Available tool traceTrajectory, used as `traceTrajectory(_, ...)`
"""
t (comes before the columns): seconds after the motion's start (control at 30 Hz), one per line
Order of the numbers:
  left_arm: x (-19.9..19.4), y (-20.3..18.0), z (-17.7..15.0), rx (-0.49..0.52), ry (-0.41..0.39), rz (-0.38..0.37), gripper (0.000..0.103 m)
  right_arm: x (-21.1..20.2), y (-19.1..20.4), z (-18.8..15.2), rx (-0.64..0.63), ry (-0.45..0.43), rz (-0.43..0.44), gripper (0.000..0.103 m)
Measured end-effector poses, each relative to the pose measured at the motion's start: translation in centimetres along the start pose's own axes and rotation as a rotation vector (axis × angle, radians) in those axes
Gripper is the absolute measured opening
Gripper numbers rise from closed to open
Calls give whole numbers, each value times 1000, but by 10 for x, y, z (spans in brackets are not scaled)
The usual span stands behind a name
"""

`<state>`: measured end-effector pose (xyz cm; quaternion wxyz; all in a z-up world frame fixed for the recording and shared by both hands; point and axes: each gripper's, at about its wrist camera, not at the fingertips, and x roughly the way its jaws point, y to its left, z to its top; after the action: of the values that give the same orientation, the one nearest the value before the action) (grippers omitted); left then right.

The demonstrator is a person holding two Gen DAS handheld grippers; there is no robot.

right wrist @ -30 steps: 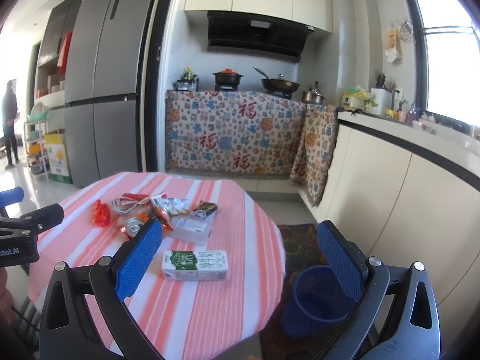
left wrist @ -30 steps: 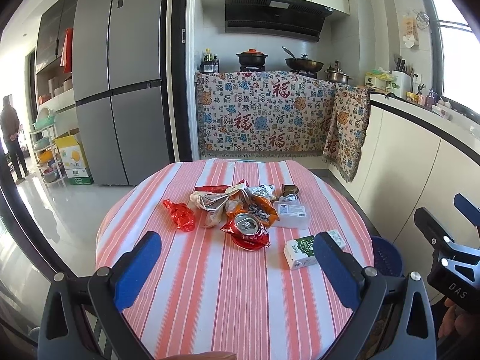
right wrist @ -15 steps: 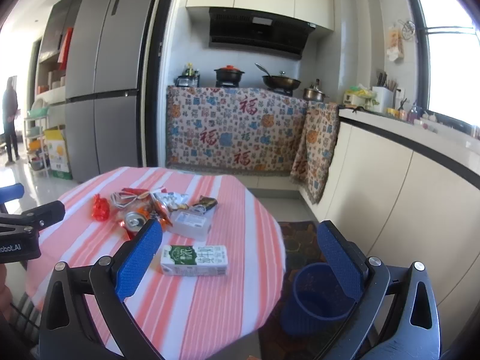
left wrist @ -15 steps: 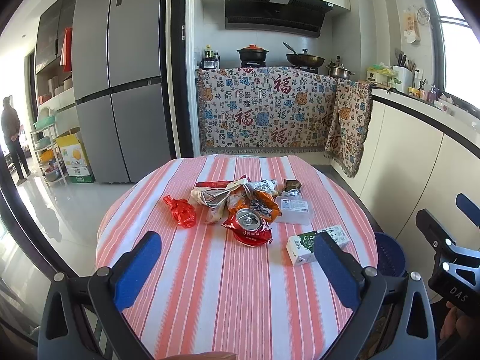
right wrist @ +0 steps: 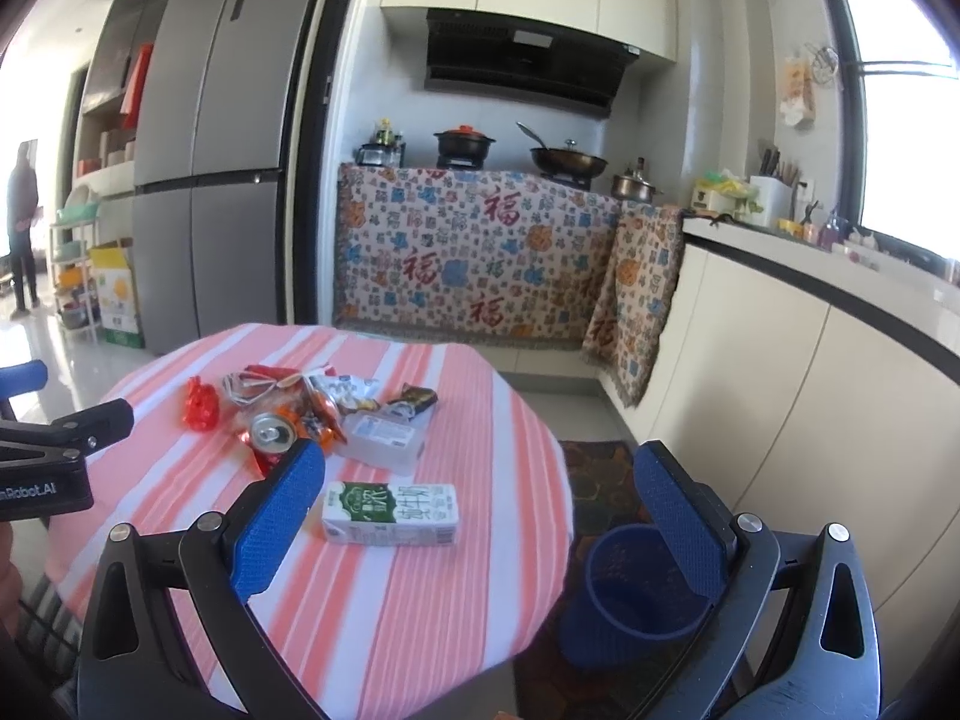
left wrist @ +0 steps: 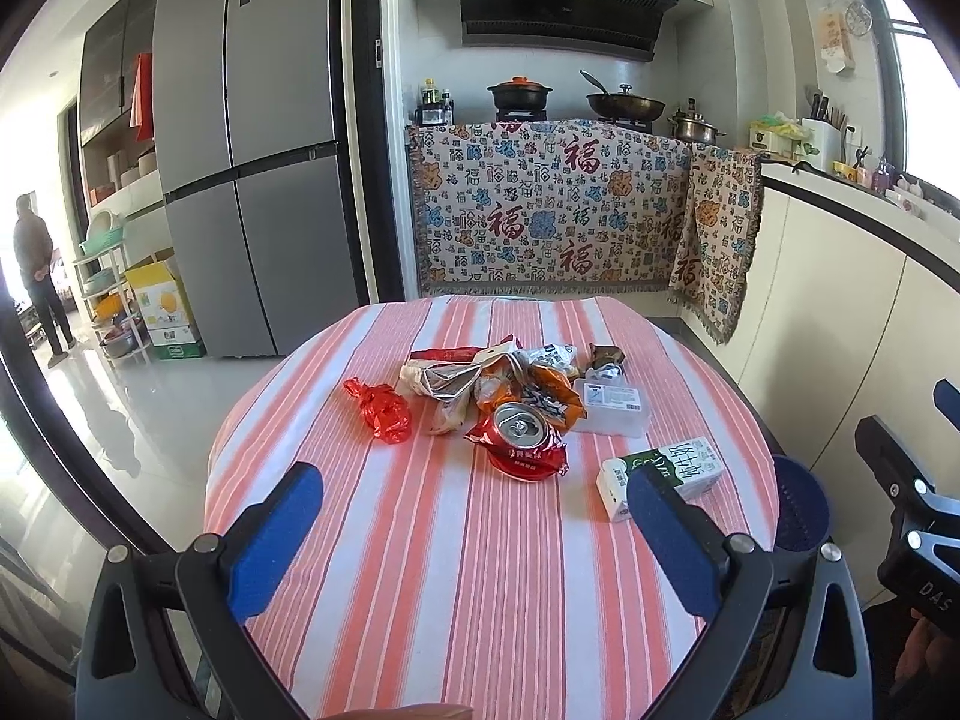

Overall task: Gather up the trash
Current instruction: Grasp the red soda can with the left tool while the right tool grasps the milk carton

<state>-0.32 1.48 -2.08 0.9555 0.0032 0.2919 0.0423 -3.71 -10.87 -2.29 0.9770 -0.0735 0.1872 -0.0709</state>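
Home kitchen. A tall grey refrigerator (left wrist: 240,144) stands left of the stove counter (left wrist: 558,204), which is draped in a patterned cloth; a black range hood (left wrist: 558,12) hangs above it, a pot (left wrist: 519,93) and wok (left wrist: 624,102) sit on it, and a white worktop (right wrist: 840,276) runs to its right.

Trash lay clustered mid-table: a crumpled red plastic wrapper (left wrist: 381,411) at the left edge of the heap, torn orange and silver snack bags (left wrist: 480,375) in the middle, and a crushed red can (left wrist: 521,438) upright at the near side, top facing up. A clear plastic box (left wrist: 613,408) sat just right of the can. A green-and-white milk carton (right wrist: 391,513) lay on its side, apart, near the table's right edge. A blue bin (right wrist: 630,594) stood on the floor beside the table.
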Motion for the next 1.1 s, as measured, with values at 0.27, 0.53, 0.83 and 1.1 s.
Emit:
traceTrajectory(0.27, 11, 5, -6, -17, 32, -1, 103, 6, 0, -7, -1, 23, -3, 103)
traceTrajectory(0.53, 58, 9, -28, -51, 136, -12, 103, 18, 5, -28, -10, 67, 32, 103)
traceTrajectory(0.83, 143, -31, -4, 17, 178, 3, 103, 28, -6, -47, 8, 124, 24, 103)
traceTrajectory(1.1, 231, -52, 5, 7, 294, 197, 103, 29, -7, -52, 14, 127, 37, 103)
